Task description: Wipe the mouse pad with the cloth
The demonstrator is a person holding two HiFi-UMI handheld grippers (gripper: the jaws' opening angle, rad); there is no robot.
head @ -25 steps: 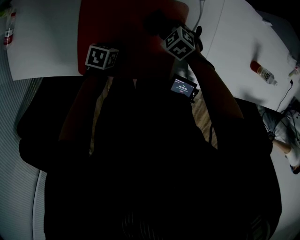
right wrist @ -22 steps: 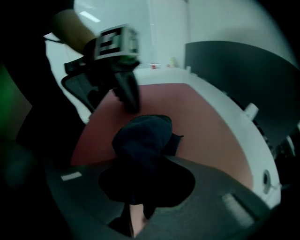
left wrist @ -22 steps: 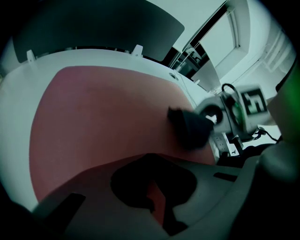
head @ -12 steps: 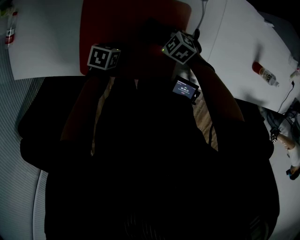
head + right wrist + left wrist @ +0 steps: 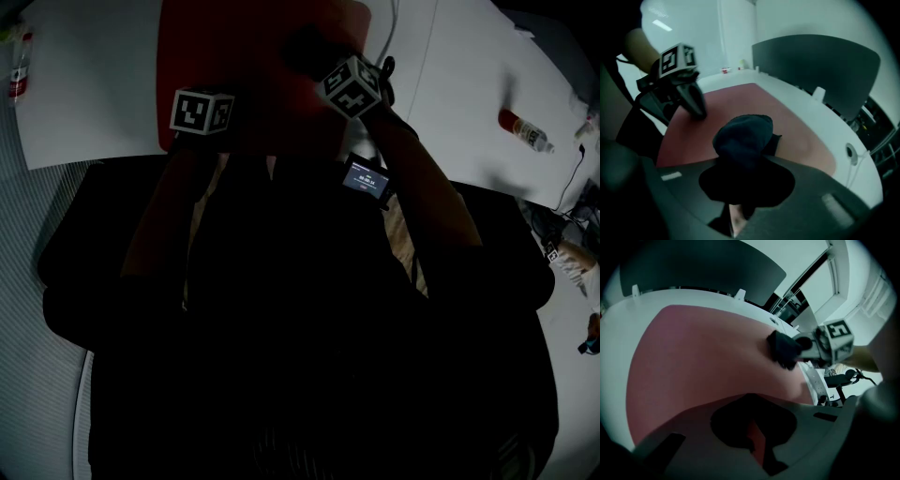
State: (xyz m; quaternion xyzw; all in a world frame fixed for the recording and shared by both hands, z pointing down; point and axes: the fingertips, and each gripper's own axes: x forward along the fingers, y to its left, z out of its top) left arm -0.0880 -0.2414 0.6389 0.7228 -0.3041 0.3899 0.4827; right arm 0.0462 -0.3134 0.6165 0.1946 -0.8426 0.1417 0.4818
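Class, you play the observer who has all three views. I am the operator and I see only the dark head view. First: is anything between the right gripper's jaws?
Observer: Yes. The right gripper is shut on a dark, bunched cloth.
Operator: Is the cloth on the pad?
Observer: It appears to rest on the red mouse pad, toward its right side.
Operator: And the left gripper?
Observer: The left gripper looks shut and empty. Its tip is down on the pad near the left edge.
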